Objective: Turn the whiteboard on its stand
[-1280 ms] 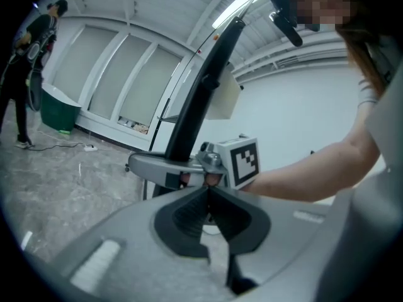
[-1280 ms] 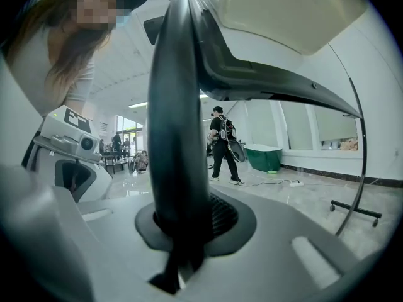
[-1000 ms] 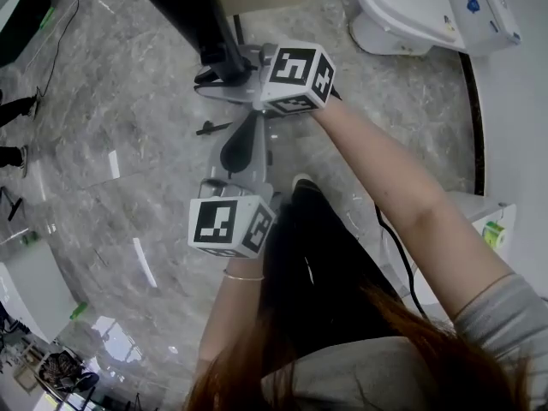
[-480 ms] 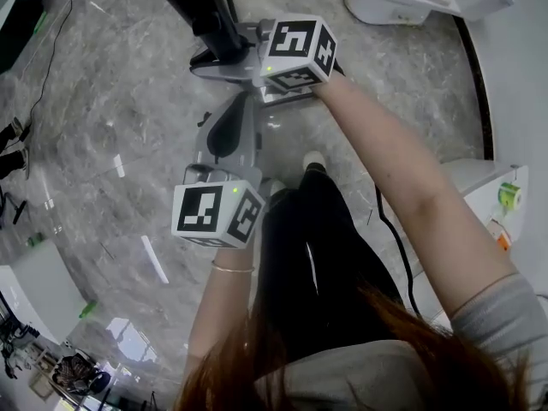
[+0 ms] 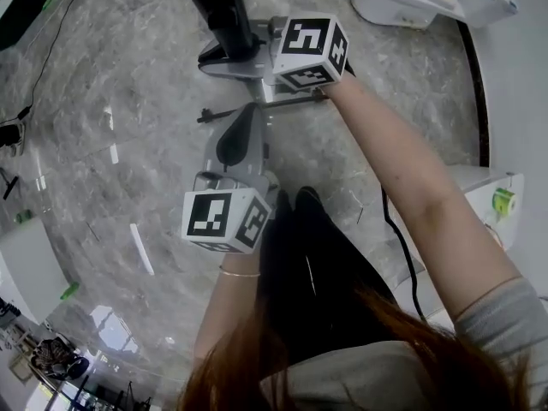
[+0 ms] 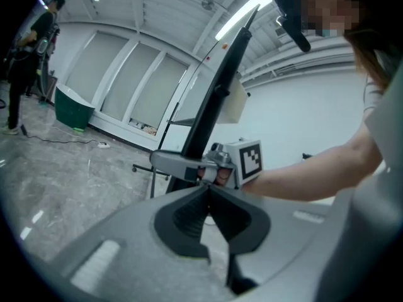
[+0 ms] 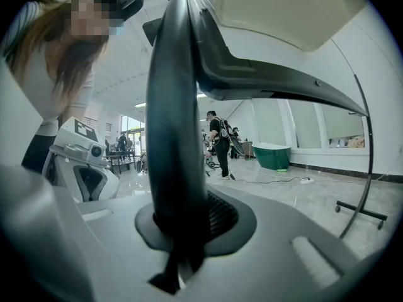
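Grey-sleeved right arm (image 5: 402, 178) stretches far forward and down. The left arm (image 5: 227, 306) is bent, close to the body. The whiteboard (image 7: 173, 106) stands tall, right in front of the right gripper (image 7: 179, 222), which is clamped tight on its black edge. The left gripper (image 6: 208, 190) sits just behind, with its jaws together and nothing in them.

Bright even light pouring from a ceiling strip light (image 6: 242, 14) and tall windows (image 6: 135, 83), marble floor (image 5: 141, 251) throwing white glare streaks, both gripper views bulging and darkening at the rims, whiteboard frame (image 7: 173, 106) looming dark and blurring near the lens.
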Demonstrator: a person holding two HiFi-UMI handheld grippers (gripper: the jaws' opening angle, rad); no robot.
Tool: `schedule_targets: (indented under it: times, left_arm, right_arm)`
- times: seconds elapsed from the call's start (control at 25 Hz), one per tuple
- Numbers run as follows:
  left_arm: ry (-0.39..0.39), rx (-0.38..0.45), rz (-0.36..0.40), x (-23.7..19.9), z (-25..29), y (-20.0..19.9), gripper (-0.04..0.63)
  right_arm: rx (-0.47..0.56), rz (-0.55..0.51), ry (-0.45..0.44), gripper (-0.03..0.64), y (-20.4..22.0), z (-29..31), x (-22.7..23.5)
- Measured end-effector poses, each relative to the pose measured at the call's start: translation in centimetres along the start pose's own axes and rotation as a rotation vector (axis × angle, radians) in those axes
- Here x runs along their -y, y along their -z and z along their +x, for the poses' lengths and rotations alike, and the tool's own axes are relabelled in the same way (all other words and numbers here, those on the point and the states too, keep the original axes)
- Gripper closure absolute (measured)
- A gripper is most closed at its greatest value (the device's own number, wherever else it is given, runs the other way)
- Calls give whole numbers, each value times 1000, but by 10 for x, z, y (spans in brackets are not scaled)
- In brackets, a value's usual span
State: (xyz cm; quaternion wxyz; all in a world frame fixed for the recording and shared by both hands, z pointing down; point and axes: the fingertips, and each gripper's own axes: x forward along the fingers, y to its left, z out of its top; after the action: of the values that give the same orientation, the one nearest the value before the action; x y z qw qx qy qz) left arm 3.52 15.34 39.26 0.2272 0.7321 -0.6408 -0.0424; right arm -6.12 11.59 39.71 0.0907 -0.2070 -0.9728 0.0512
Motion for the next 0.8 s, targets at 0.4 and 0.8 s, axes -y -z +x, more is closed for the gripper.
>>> schedule_targets:
  times: [0.4, 0.8]
  left_arm:
    - [10, 7, 8, 30, -32, 19, 598]
    - [104, -46, 22, 42, -68, 47, 598]
  right_arm:
    - [14, 0, -19, 575, 18, -8, -65]
    - [42, 5, 58, 578, 22, -14, -102]
